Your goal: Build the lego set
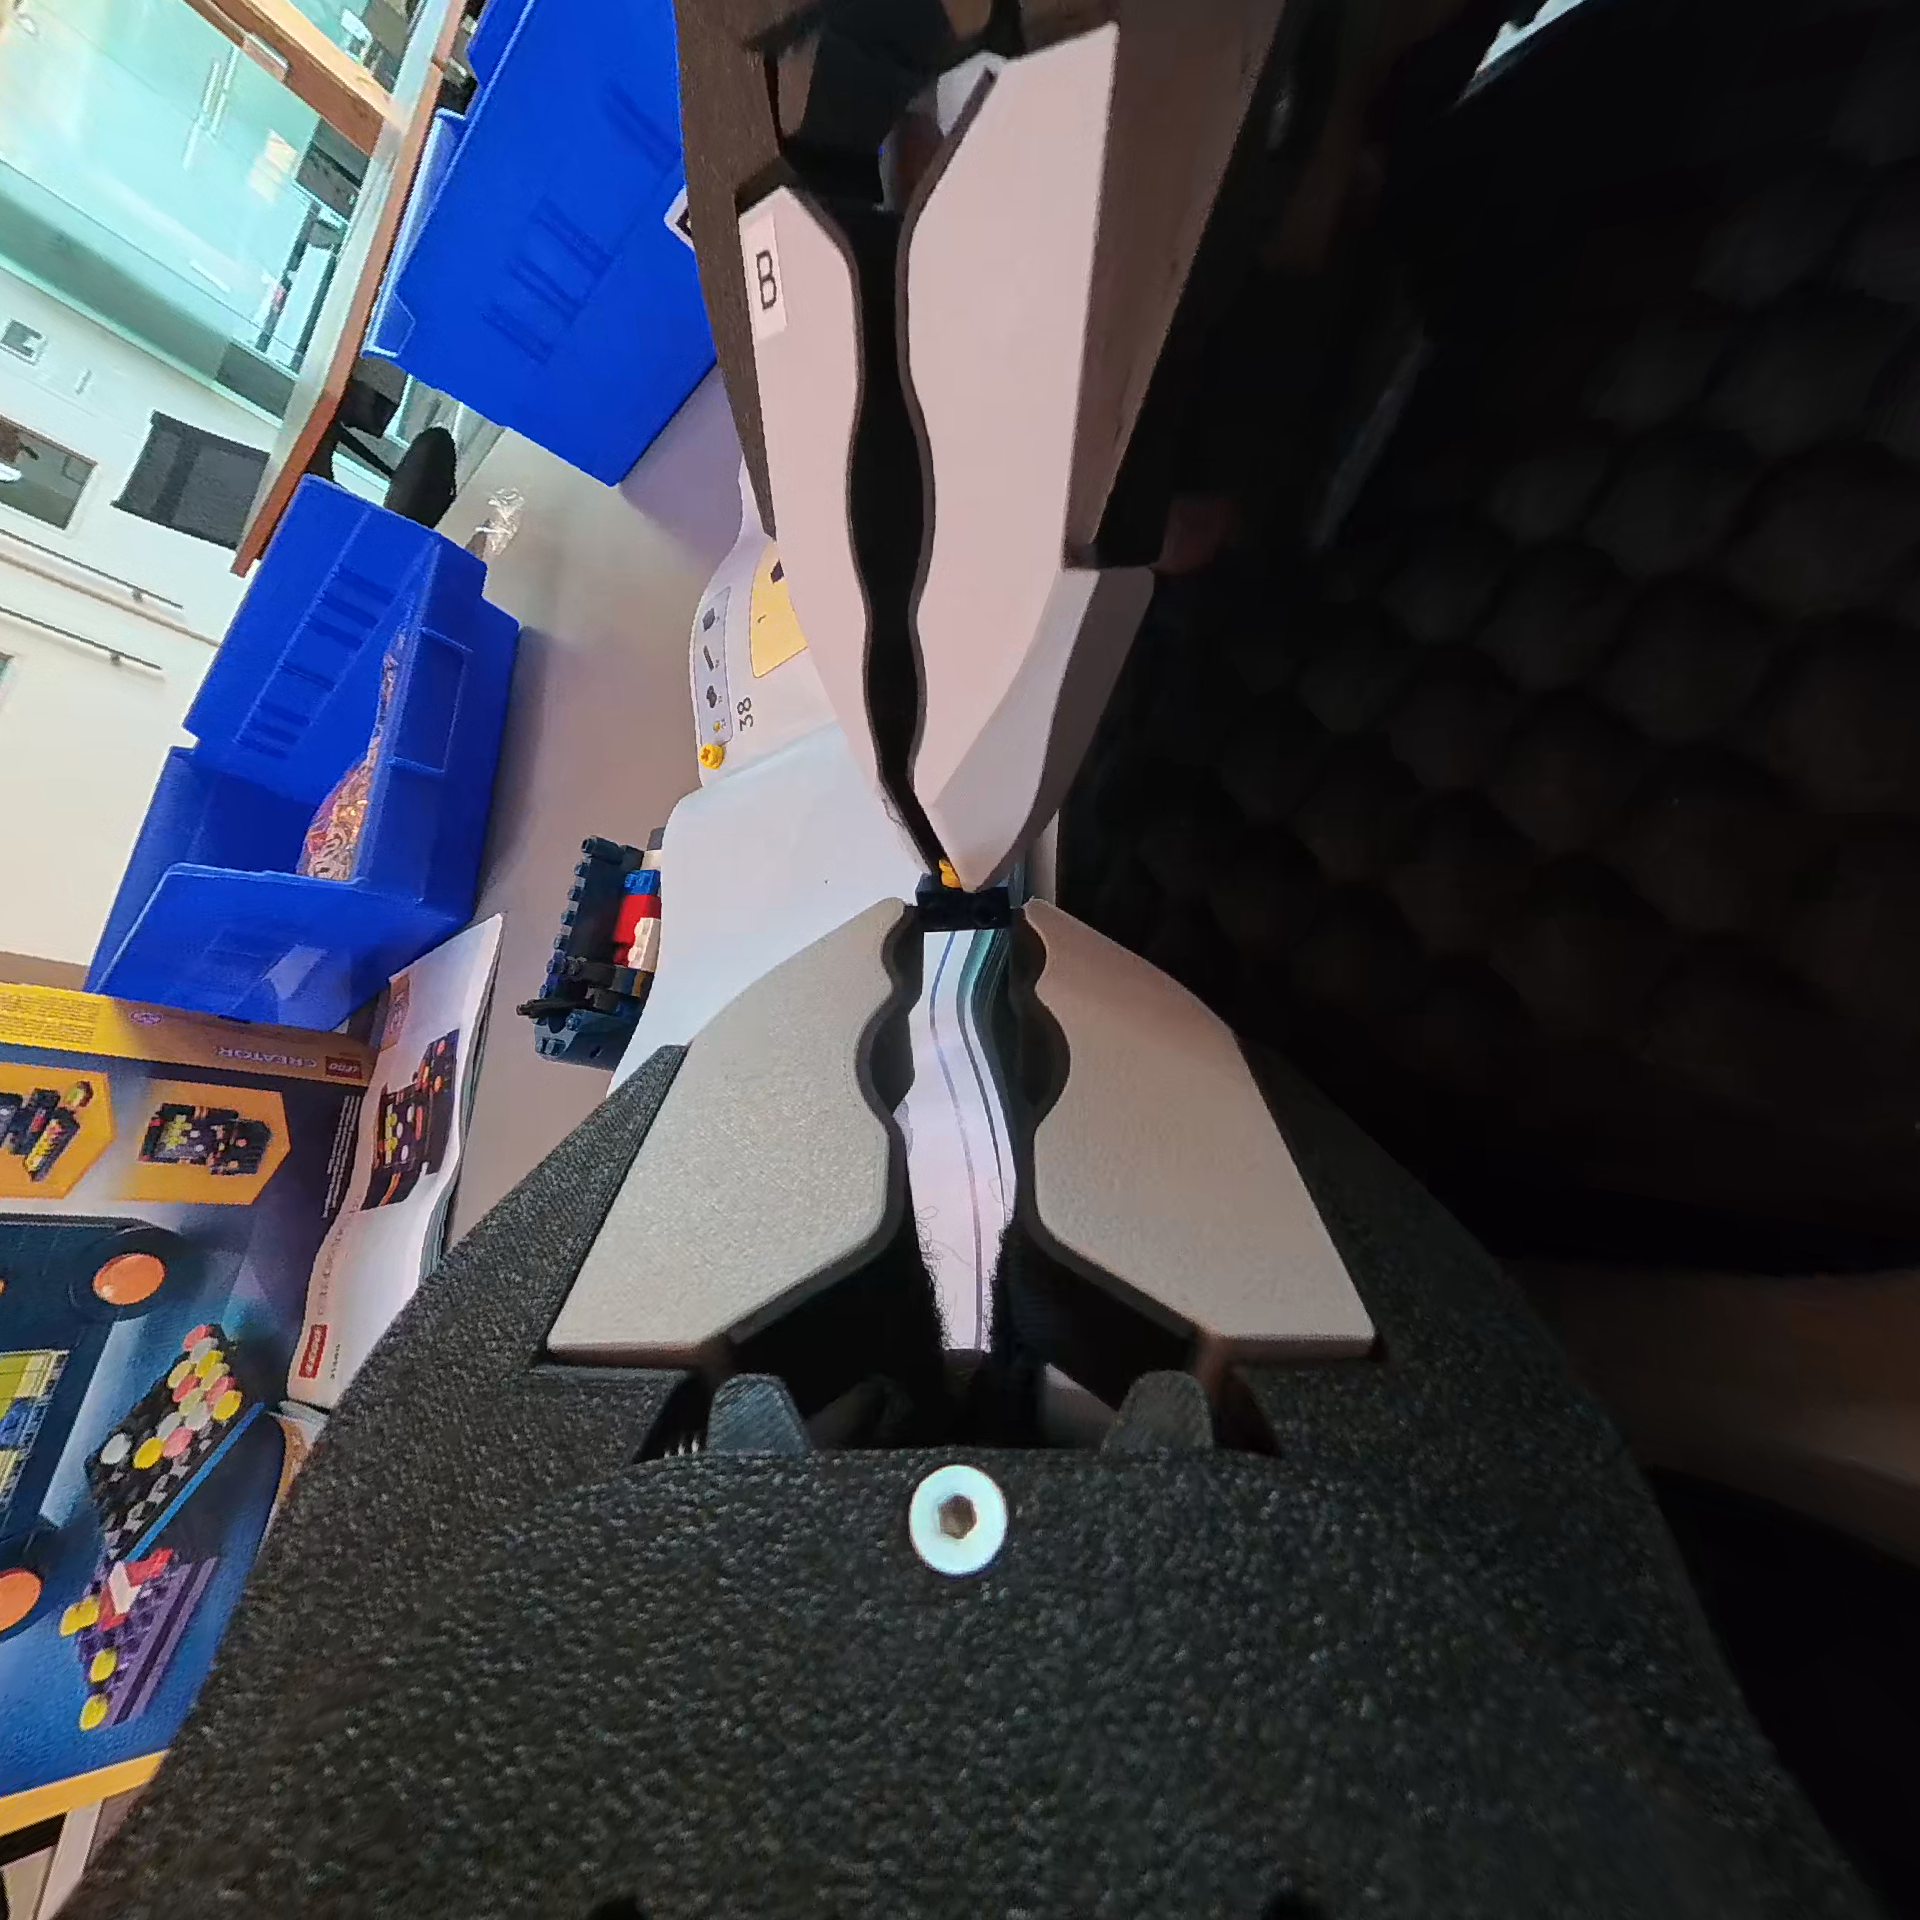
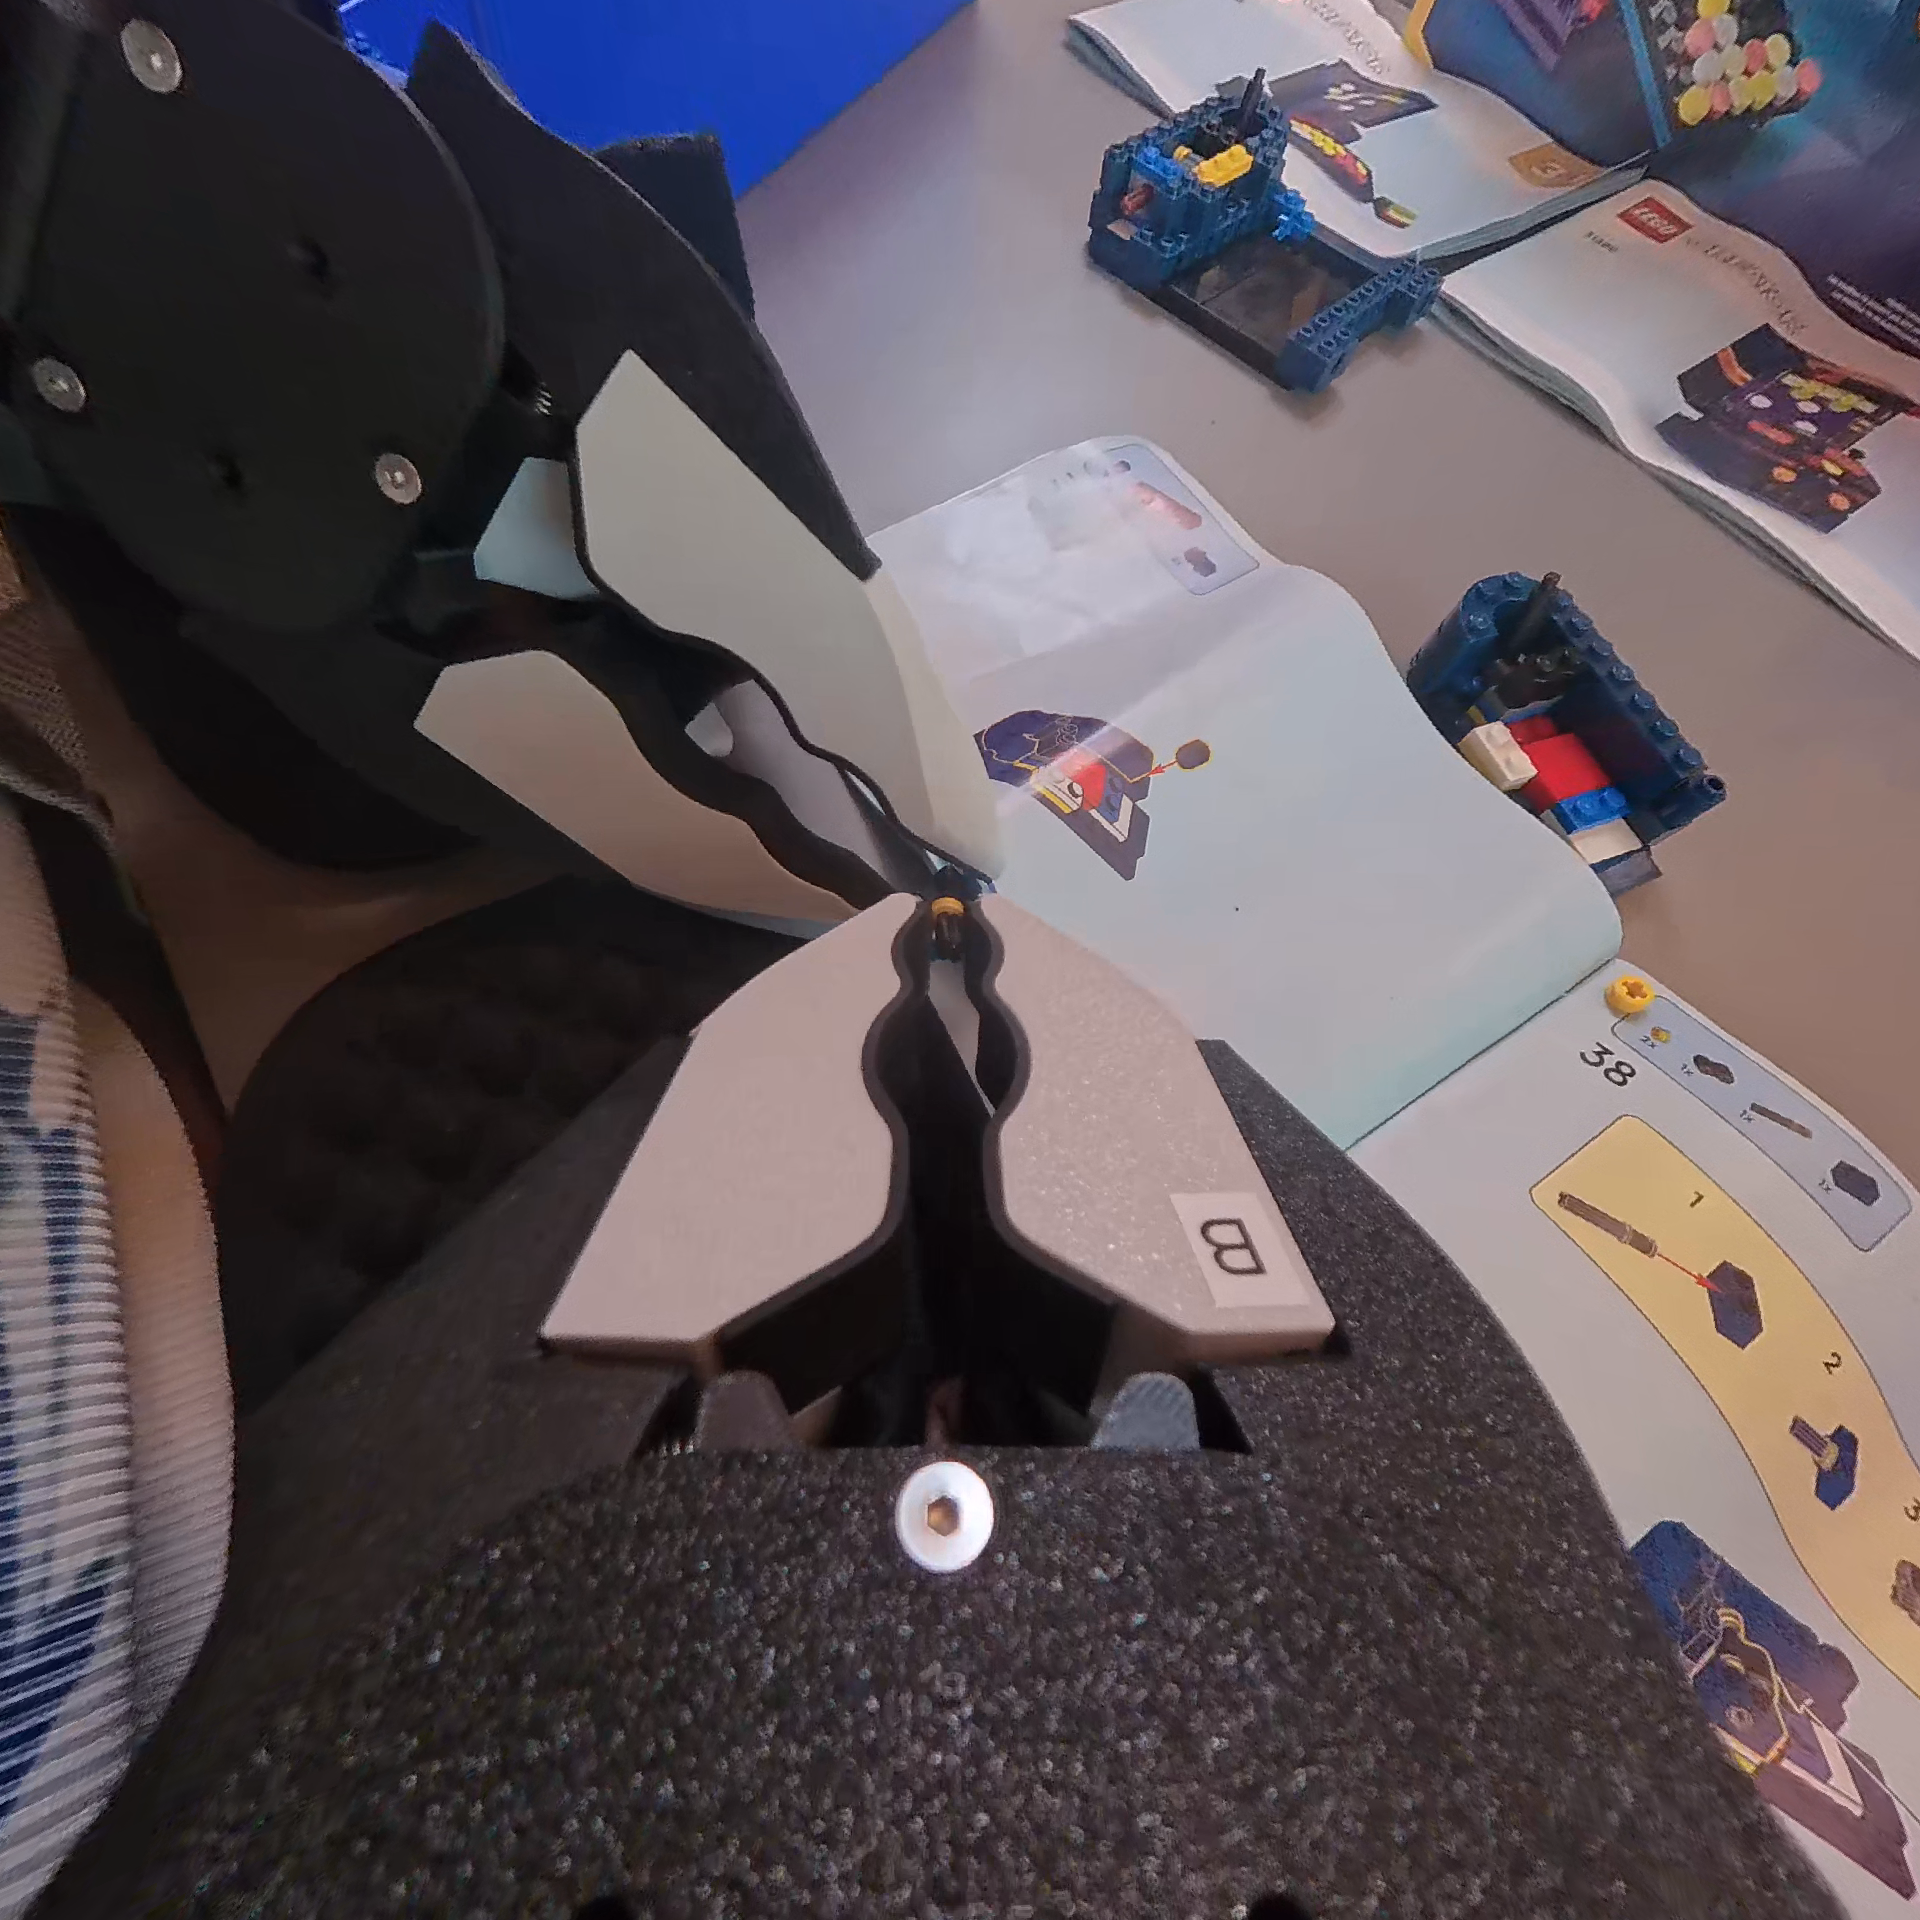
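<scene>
The left gripper (image 1: 968, 906) pointed forward over the open instruction booklet (image 2: 1299, 831), its two grey fingers (image 1: 790, 1091) drawn close together. Between their tips sat a small dark blue brick (image 1: 966, 912), the fingertips pressing on its two ends, so this gripper had the brick clamped.

The right gripper (image 2: 943, 920) met it tip to tip. In the left wrist view it came in from the far side, its long pale fingers (image 1: 997, 520) angled toward the camera and narrowing to a point right on the brick. Its jaws were almost fully closed on a thin black pin with a yellow collar (image 2: 943, 907); the yellow end (image 1: 948, 871) touched the upper face of the brick. In the right wrist view the left gripper crossed in from the left at a slant, its black body tilted, close to a person's patterned sleeve (image 2: 62, 1299).

Just beyond the fingertips the booklet lay flat on the grey table (image 2: 987, 343), one page arched. A loose yellow stud (image 2: 1628, 993) rested on the page. Beside the booklet stood a small blue, red and white brick assembly (image 2: 1558, 727). Farther off sat a second blue brick build (image 2: 1236, 208), more booklets (image 2: 1714, 353) and the toy set's box (image 1: 125, 1299). Blue storage bins (image 1: 312, 779) stood at the far edge of the table.
</scene>
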The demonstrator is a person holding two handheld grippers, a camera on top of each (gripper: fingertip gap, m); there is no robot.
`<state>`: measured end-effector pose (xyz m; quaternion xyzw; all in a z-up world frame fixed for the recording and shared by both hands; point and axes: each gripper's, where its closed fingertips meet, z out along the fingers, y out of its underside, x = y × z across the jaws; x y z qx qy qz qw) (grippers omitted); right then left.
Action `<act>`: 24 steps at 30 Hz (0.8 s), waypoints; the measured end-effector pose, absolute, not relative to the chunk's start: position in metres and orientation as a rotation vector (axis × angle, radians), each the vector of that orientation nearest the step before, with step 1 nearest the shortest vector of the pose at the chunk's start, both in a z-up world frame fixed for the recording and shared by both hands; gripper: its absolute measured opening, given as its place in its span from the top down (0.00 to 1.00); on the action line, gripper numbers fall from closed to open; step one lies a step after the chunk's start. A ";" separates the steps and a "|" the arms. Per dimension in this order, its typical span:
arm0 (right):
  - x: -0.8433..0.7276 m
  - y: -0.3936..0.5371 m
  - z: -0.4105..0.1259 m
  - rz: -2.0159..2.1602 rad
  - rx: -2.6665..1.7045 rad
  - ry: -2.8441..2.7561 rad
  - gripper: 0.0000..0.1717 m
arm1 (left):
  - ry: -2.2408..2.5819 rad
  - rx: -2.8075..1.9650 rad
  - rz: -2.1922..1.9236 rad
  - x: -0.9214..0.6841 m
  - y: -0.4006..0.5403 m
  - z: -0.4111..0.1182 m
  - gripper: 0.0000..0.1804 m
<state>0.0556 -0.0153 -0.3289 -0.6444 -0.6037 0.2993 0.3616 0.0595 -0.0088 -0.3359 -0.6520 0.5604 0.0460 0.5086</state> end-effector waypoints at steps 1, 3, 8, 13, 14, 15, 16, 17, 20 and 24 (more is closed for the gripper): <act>0.055 -0.015 -0.329 0.767 -1.657 -1.554 0.96 | 1.350 -1.572 0.112 0.059 -0.009 -0.336 0.92; 0.055 -0.015 -0.329 0.764 -1.655 -1.554 0.96 | 1.351 -1.574 0.111 0.059 -0.009 -0.336 0.92; 0.057 -0.012 -0.319 0.953 -1.704 -1.483 0.96 | 1.304 -1.557 0.067 0.061 -0.004 -0.328 0.90; 0.061 0.000 -0.283 1.412 -1.665 -1.242 0.97 | 1.027 -1.446 -0.091 0.050 0.002 -0.285 0.77; 0.061 0.002 -0.276 1.490 -1.640 -1.205 0.97 | 0.982 -1.423 -0.127 0.048 0.001 -0.277 0.77; 0.060 0.006 -0.269 1.555 -1.613 -1.165 0.97 | 0.945 -1.406 -0.156 0.046 0.002 -0.271 0.77; 0.059 0.009 -0.262 1.610 -1.584 -1.135 0.97 | 0.919 -1.399 -0.182 0.044 0.002 -0.267 0.77; 0.058 0.010 -0.254 1.668 -1.538 -1.127 0.97 | 0.904 -1.397 -0.202 0.044 0.003 -0.265 0.76; 0.051 0.014 -0.231 1.838 -1.398 -1.121 0.96 | 0.834 -1.376 -0.240 0.042 0.009 -0.245 0.75; 0.041 0.027 -0.206 2.019 -1.266 -1.140 0.97 | 0.781 -1.352 -0.341 0.043 0.024 -0.206 0.75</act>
